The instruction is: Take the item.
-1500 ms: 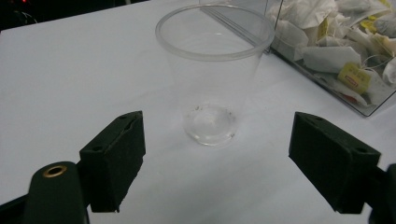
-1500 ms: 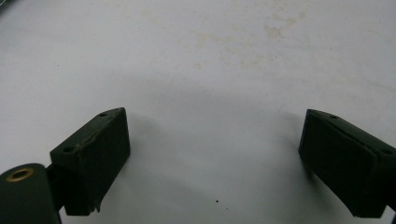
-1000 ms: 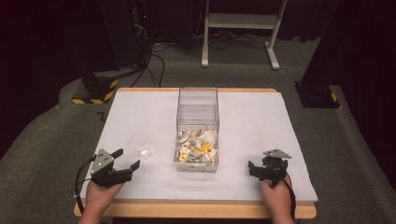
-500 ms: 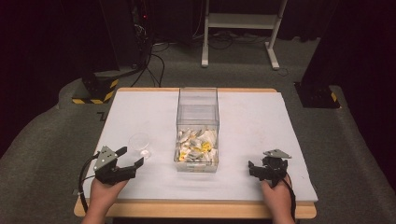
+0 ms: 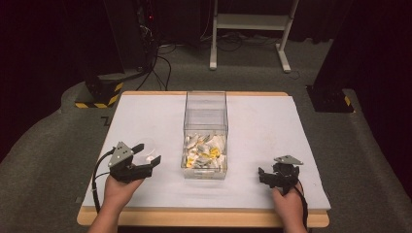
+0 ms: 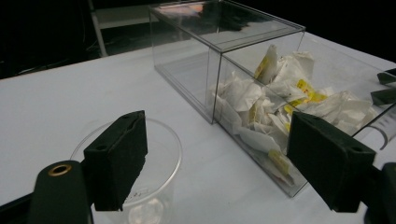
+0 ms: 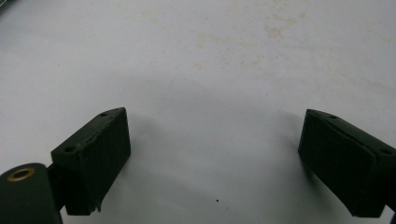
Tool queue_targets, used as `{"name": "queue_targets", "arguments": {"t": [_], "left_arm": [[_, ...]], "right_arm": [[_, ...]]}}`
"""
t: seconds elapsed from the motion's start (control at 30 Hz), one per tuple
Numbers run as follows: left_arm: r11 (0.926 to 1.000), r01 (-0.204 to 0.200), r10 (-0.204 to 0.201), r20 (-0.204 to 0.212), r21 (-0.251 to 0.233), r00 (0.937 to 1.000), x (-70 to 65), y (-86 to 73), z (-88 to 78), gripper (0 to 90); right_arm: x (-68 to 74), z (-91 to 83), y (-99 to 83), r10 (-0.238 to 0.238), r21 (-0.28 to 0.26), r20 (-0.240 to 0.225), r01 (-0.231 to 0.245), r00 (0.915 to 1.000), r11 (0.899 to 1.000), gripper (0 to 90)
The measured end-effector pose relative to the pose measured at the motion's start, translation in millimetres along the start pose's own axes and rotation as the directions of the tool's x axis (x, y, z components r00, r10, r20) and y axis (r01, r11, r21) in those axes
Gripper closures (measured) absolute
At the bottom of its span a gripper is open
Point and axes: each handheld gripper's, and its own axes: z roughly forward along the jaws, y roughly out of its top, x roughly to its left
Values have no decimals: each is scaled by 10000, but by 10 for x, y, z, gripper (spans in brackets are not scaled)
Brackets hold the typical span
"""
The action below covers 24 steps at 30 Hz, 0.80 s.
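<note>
High view, lower left of frame: left tongs [image 5: 151, 161], held in a hand [image 5: 119, 187], jaws spread wide with nothing between them, poised just beside a clear plastic cup [image 5: 144, 148] that stands upright on the white-covered bench [image 5: 272, 121].

Left gripper view, lower left: the cup [image 6: 154, 154], rim up, sits partly behind the left-hand jaw; whether that jaw touches the rim cannot be told. Centre to upper right: a clear box [image 6: 224, 60], open-topped, long, with a partition across it; the nearer compartment holds a heap of white and yellow sachets [image 6: 280, 107], the farther one looks bare.

High view, centre: the box [image 5: 205, 104] stands between the two hands, well apart from the right one. Lower right: right tongs [image 5: 261, 175], with nothing near them.

Right gripper view: both jaws stand wide apart over bare, faintly stained bench cover; nothing gripped.

Hazards, as judged:
- Cup is light, thin-walled and empty. A jaw that meets the rim off-centre is likely to tip it or skid it across the smooth cover.
- Closing hard on the wall could buckle it or squirt the cup out of the pads.
- Cup is transparent against a white cover; its edge is easy to misread, so one jaw may land inside the rim and the other outside without that being meant.
- Box stands near the cup; a wide sweep of the open jaws could knock its near wall and shift it.
- Sachets are heaped loosely; a reach into the compartment could drag several out over the wall.
</note>
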Motion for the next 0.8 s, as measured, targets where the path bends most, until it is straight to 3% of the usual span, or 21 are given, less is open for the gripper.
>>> {"name": "queue_targets", "arguments": {"t": [0.8], "left_arm": [[9982, -572, 556, 828, 171, 9950, -210, 225, 287, 222]], "right_arm": [[0, -2, -3, -25, -25, -2, 25, 10000, 10000, 97]]}}
